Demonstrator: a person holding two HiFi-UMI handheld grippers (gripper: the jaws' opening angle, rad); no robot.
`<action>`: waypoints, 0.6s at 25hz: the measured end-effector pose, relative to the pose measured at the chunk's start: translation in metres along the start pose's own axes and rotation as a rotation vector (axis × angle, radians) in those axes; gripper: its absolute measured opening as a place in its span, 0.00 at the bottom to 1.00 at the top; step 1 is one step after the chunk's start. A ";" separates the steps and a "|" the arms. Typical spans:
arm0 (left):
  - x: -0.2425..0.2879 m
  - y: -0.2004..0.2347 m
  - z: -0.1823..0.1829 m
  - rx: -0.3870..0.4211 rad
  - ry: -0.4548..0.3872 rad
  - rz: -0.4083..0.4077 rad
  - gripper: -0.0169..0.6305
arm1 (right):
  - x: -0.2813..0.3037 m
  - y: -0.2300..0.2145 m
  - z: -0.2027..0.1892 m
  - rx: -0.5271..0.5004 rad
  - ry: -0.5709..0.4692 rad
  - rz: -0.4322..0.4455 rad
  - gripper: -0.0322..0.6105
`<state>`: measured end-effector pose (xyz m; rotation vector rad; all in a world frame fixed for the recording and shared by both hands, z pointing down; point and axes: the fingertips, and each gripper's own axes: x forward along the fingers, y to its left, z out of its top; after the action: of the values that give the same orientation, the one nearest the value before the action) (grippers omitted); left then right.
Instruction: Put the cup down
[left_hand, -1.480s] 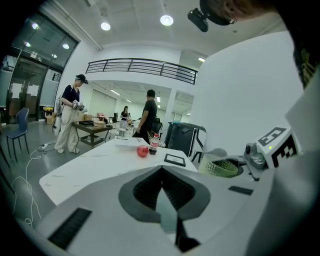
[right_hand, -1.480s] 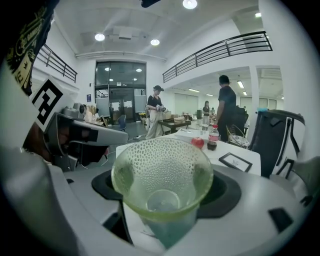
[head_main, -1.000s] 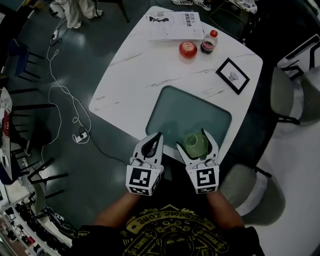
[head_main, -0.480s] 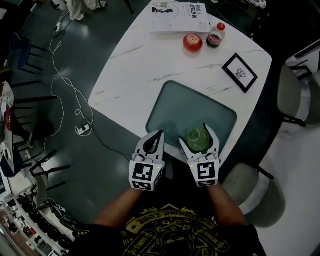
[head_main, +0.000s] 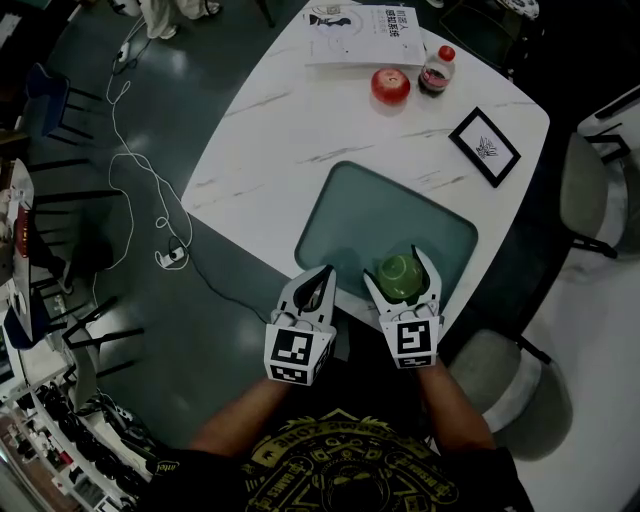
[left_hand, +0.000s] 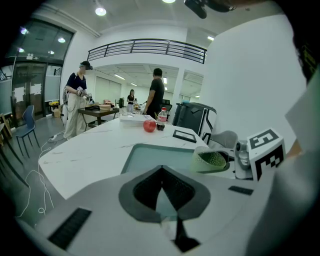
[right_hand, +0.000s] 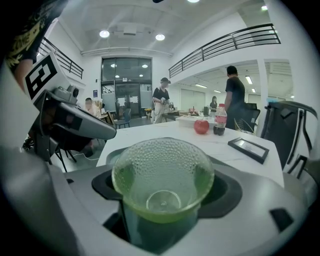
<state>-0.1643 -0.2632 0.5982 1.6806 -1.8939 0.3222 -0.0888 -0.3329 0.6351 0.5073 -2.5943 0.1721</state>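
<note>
I am holding the left gripper (head_main: 322, 282) at the lower centre of the head view. Its fingers are pressing together on nothing, over the near edge of the teal mat (head_main: 380, 215). Just to the right, the right gripper (head_main: 398, 268) is clamping its fingers on the green cup (head_main: 400, 280), upright, above the mat's lower right part on the white tabletop (head_main: 270, 140). I cannot tell whether it is touching. An apple (head_main: 390, 86), a bottle (head_main: 436, 70) and a picture frame (head_main: 484, 146) are sitting toward the upper right.

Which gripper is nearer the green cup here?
Right. The right gripper holds the green cup between its jaws; the left gripper, shut, sits apart to the cup's left.
</note>
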 end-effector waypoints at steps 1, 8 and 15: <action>-0.001 -0.001 0.000 0.001 -0.001 -0.001 0.04 | 0.000 0.000 0.000 -0.002 -0.001 0.001 0.67; -0.007 -0.005 0.002 0.004 -0.015 -0.011 0.04 | 0.001 0.002 -0.006 0.008 0.016 0.009 0.67; -0.027 -0.009 0.008 0.000 -0.054 -0.040 0.04 | -0.020 -0.005 -0.012 0.036 0.046 -0.058 0.72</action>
<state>-0.1565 -0.2467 0.5746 1.7412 -1.8964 0.2638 -0.0650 -0.3288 0.6359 0.5845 -2.5324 0.2092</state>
